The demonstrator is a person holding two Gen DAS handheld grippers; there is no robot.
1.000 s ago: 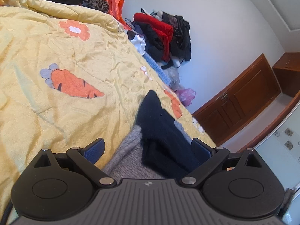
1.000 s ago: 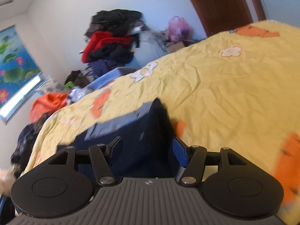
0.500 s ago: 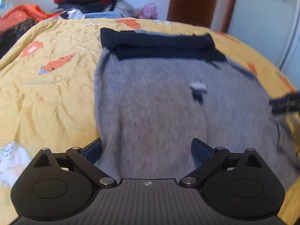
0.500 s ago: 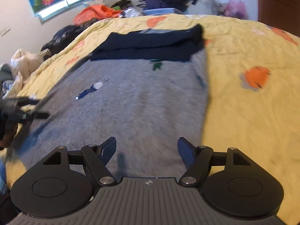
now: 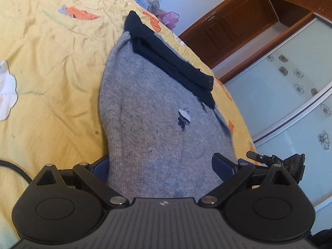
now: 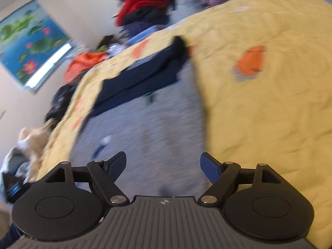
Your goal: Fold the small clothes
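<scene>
A grey knitted garment with dark navy trim (image 5: 157,124) lies spread on a bed covered by a yellow quilt printed with orange carrots and white flowers (image 5: 51,66). Its navy folded band (image 5: 166,62) forms the far edge; a small navy and white embroidered motif (image 5: 183,118) sits on the grey panel. The left claw (image 5: 160,166) stands wide at the near edge of the garment, with grey fabric running between its blue-padded fingers (image 5: 223,166); whether the pads touch the cloth cannot be told. In the right wrist view, which is motion-blurred, the right claw (image 6: 162,164) is also spread wide, over the near part of the grey garment (image 6: 145,132), and its fingers (image 6: 209,166) close on nothing. The yellow quilt (image 6: 269,114) extends to the right of the garment. A pile of red and dark clothes (image 6: 143,8) lies beyond the far end of the bed, and a wooden cabinet (image 5: 230,22) stands far right in the left wrist view.
</scene>
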